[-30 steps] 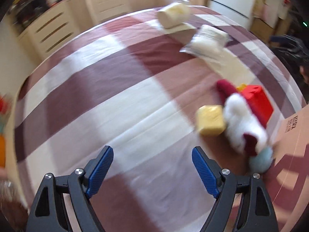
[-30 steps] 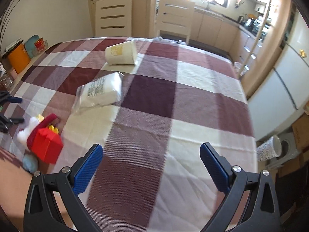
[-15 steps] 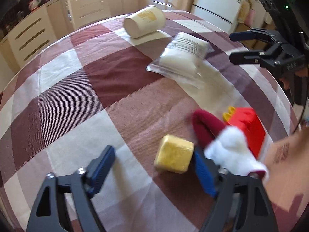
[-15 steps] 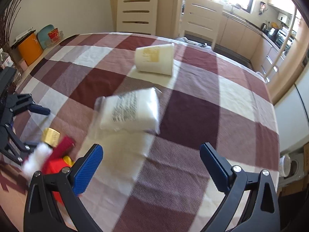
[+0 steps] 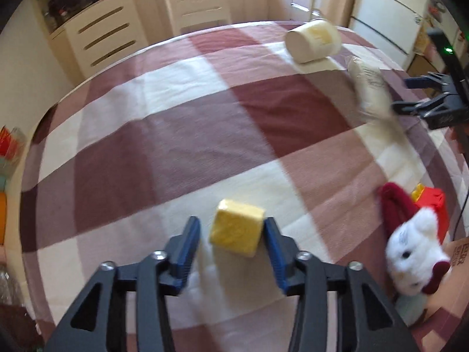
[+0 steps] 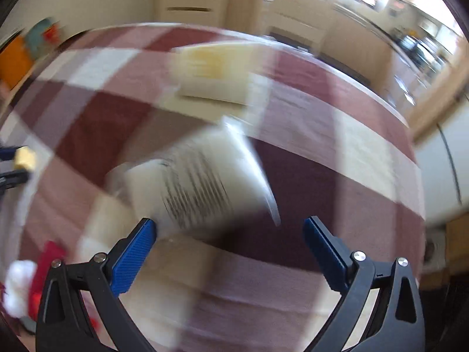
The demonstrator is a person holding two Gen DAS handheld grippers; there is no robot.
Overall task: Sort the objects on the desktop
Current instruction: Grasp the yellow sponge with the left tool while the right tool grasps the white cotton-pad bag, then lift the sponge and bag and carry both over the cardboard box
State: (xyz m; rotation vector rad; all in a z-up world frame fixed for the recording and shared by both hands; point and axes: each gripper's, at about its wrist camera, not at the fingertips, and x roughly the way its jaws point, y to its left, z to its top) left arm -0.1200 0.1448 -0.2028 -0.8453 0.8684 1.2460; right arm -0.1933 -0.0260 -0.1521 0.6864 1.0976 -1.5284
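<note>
A yellow block point(image 5: 236, 226) lies on the checked tablecloth point(image 5: 176, 135) between the blue pads of my left gripper point(image 5: 233, 236). The right pad touches it; a small gap shows at the left pad. The block also shows in the right wrist view point(image 6: 25, 158). My right gripper point(image 6: 230, 236) is open, just short of a white plastic packet point(image 6: 196, 184) with black print; the view is blurred. The packet point(image 5: 370, 91) and the right gripper point(image 5: 410, 95) beside it show in the left wrist view.
A cream cup point(image 5: 313, 39) lies on its side at the far end. A red and white plush toy point(image 5: 410, 249), a red block point(image 5: 433, 208) and a cardboard box point(image 5: 457, 252) sit at the right edge. Cabinets stand behind the table.
My left gripper has moved right onto the yellow block and narrowed around it. My right gripper has moved forward and down to the white packet.
</note>
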